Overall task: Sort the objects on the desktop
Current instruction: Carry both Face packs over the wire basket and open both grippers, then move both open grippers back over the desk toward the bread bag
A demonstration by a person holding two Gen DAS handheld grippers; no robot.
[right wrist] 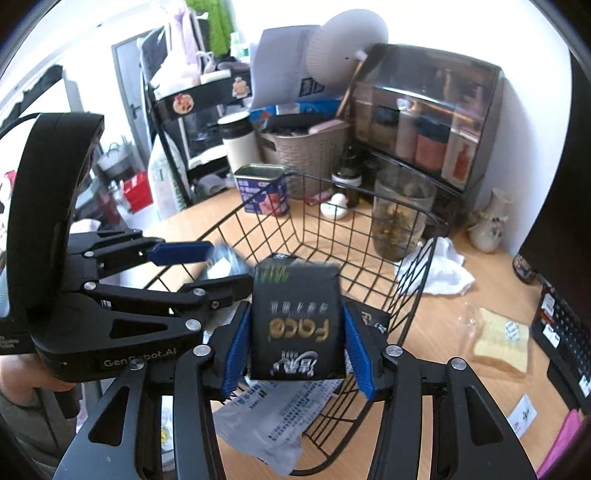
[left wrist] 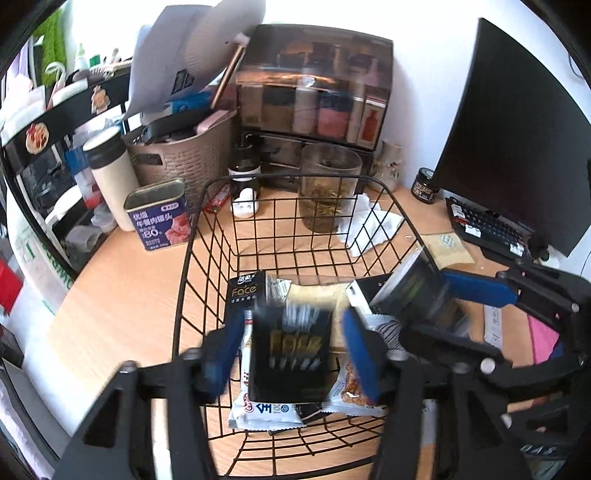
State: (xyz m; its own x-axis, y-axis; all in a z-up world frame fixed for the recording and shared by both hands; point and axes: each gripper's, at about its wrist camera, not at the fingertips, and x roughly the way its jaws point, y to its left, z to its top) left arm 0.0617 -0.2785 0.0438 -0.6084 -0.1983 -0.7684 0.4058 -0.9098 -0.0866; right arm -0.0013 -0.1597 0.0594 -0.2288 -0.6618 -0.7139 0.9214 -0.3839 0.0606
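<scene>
Each gripper carries a black "Face" tissue pack over the black wire basket [left wrist: 207, 236] at the desk's centre. The left gripper [left wrist: 291, 354] stands released around its pack [left wrist: 288, 354], mid-drop. The right gripper [right wrist: 297, 347] looks clenched on its pack [right wrist: 297, 325]. Next it must let go above the snack packets [left wrist: 266, 410] at six o'clock.

Daylight floods in from behind the shelves; my wall [left wrist: 424, 22] blows out to pure white. The fisheye bends everything toward black corners. The black packs [left wrist: 290, 356] [right wrist: 299, 325] between my fingers smear with motion blur, and the smoked organizer lid [right wrist: 432, 85] catches soft glare.
</scene>
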